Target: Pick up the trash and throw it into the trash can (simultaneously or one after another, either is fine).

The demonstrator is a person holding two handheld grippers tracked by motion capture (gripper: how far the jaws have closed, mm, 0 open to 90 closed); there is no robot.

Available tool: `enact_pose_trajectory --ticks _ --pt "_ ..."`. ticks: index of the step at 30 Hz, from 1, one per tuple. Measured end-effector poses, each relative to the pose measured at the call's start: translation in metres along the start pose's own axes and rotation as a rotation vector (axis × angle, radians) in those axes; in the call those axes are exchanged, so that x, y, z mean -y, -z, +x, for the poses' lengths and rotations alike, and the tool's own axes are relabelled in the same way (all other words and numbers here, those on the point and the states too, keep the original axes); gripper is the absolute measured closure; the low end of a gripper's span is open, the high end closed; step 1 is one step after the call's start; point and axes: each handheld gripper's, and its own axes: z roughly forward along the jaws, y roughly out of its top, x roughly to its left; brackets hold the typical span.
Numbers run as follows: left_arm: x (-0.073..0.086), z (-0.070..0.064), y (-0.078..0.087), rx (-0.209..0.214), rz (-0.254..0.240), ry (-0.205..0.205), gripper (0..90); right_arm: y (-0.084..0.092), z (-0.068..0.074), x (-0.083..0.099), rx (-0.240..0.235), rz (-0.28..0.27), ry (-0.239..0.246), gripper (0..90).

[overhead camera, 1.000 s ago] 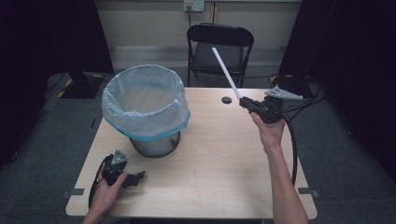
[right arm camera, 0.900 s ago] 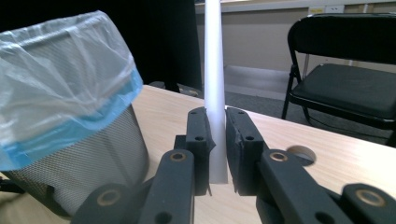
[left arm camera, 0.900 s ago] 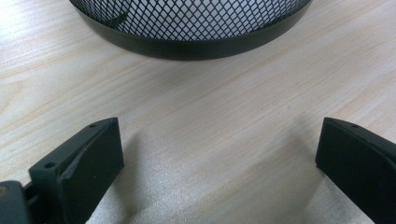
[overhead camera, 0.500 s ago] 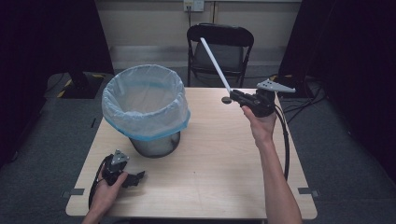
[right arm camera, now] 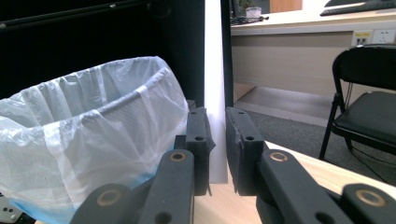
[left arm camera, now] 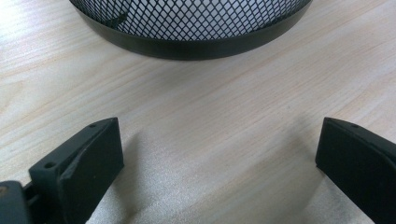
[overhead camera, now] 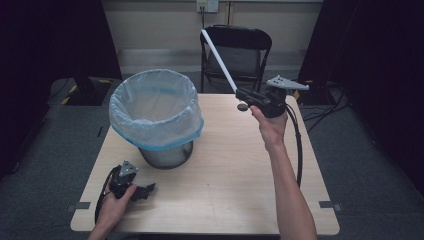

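Gripping a long white strip (overhead camera: 218, 60) at its lower end, the right tongs (overhead camera: 242, 94) are held up above the far right part of the table (overhead camera: 225, 175), their jaws pressed shut on the strip; from there the strip slants up and away toward the left, its top end crossing in front of the black folding chair (overhead camera: 235, 47) behind the table; in the right gripper view the strip (right arm camera: 215, 93) stands upright between the two black pads, with the lined bin off to the left; the wire-mesh bin (overhead camera: 156, 117), lined with a pale bag that has a blue edge folded over the rim, sits on the far left half of the table, well apart from the strip; the left tongs (overhead camera: 145, 190) rest on the table near its front left corner, just in front of the bin, jaws spread wide with nothing between them; the left gripper view shows bare wood between the pads and the bin's mesh base (left arm camera: 191, 23) just ahead.
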Motion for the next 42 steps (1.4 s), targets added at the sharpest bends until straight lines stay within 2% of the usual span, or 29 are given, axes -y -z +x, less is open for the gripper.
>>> enact_pose_trajectory --ticks 11,20,29,34,42 --pt "0.0 0.0 0.0 0.0 0.0 -0.001 0.3 -0.015 0.019 -0.016 -0.054 -0.012 0.025 80.4" --pt "0.0 0.0 0.0 0.0 0.0 0.0 0.3 -0.028 0.038 -0.035 -0.117 -0.044 0.039 80.3" --pt "0.0 0.0 0.0 0.0 0.0 0.0 0.3 -0.046 0.052 -0.042 -0.16 -0.038 0.046 80.3" --pt "0.0 0.0 0.0 0.0 0.0 0.0 0.3 -0.053 0.064 -0.049 -0.181 -0.054 0.057 80.3" --pt "0.0 0.0 0.0 0.0 0.0 -0.001 0.3 -0.071 0.081 -0.052 -0.227 -0.041 0.063 80.3"
